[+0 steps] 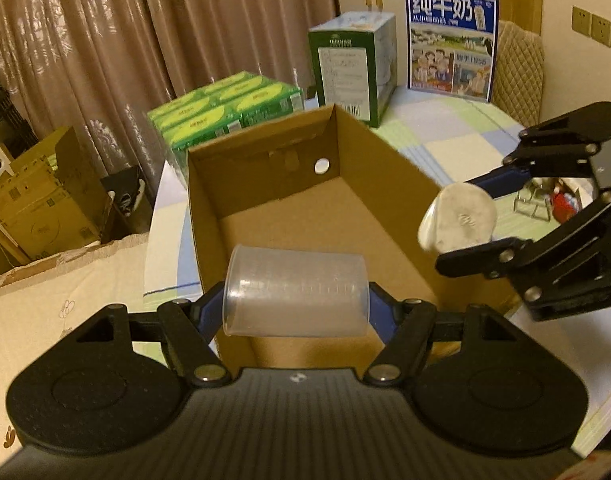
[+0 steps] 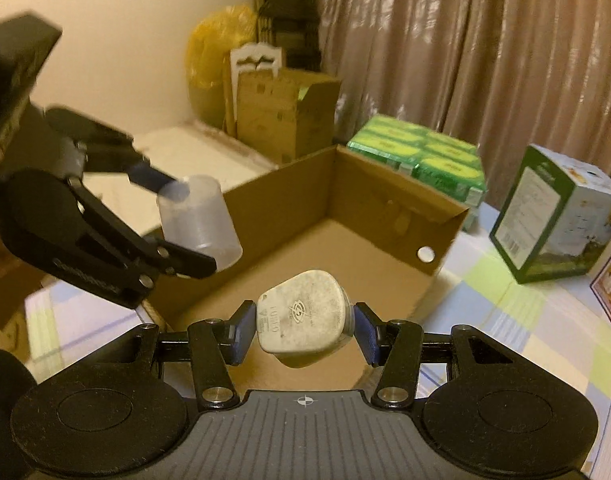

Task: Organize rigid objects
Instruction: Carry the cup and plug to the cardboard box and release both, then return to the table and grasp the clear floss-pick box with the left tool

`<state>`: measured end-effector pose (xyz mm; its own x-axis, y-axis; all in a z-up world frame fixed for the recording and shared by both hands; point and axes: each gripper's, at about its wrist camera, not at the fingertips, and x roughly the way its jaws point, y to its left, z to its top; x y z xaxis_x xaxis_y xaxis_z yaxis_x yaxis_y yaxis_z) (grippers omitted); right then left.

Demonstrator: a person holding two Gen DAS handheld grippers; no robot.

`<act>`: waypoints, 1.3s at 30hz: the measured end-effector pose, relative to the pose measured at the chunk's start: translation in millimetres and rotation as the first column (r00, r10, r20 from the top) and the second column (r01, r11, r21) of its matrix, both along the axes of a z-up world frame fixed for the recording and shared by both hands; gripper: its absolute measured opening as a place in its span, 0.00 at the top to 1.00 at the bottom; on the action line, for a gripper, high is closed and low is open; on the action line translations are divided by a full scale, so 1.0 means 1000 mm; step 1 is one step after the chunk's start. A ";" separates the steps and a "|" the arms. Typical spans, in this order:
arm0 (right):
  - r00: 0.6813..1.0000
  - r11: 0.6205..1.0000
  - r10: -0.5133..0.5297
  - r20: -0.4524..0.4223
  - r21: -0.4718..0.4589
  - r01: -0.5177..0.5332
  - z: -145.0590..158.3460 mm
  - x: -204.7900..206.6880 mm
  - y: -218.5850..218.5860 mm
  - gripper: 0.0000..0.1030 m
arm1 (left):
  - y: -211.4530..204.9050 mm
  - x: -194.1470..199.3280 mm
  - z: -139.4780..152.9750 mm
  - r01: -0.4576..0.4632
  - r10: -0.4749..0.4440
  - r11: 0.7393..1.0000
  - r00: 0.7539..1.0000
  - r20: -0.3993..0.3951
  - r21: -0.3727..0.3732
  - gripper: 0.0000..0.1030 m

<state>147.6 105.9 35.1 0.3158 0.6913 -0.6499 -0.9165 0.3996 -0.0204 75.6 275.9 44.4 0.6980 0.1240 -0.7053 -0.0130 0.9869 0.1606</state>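
Note:
An open cardboard box (image 1: 385,168) (image 2: 385,196) stands on the table; its inside shows nothing in it. My left gripper (image 1: 295,306) is shut on a clear plastic measuring cup (image 1: 295,292) lying sideways, held above the box's near edge. The cup (image 2: 199,220) and left gripper (image 2: 177,224) also show at the left of the right wrist view. My right gripper (image 2: 303,330) is shut on a white rounded plug-like object (image 2: 303,318), held over the box's near right side. It shows in the left wrist view (image 1: 459,216), held by the right gripper (image 1: 477,220).
Green packs (image 1: 225,108) sit behind the box. A green carton (image 1: 351,68) and a blue milk box (image 1: 451,40) stand further back on the checked tablecloth (image 1: 445,136). Cardboard boxes (image 1: 41,200) stand off the table by the curtain. A chair (image 1: 519,68) is at the far right.

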 end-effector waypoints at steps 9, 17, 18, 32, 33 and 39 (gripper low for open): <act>0.999 0.999 -0.021 -0.031 -0.032 0.020 -0.021 0.008 0.005 0.52 | 0.008 0.005 -0.017 0.024 -0.024 0.999 1.000 -0.015 -0.025 0.33; 0.999 0.999 -0.025 -0.040 -0.037 0.023 -0.024 0.005 0.001 0.52 | 0.009 -0.002 -0.014 0.005 -0.004 1.000 1.000 0.002 -0.025 0.30; 0.999 0.999 -0.024 -0.041 -0.036 0.023 -0.024 0.005 0.000 0.52 | 0.009 -0.003 -0.013 0.001 -0.001 1.000 1.000 0.005 -0.023 0.30; 0.999 0.999 -0.036 -0.038 -0.002 0.036 -0.019 -0.001 -0.004 0.48 | 0.011 -0.017 0.001 -0.040 0.042 0.998 0.998 0.042 -0.040 0.30; 0.999 0.999 -0.040 -0.034 0.006 0.040 -0.017 -0.001 -0.005 0.42 | 0.011 -0.018 0.001 -0.042 0.044 0.998 0.998 0.044 -0.043 0.30; 0.996 0.994 -0.092 -0.022 0.065 0.093 0.005 -0.003 -0.030 0.40 | 0.002 -0.025 0.012 -0.052 0.057 0.996 0.996 0.070 -0.070 0.30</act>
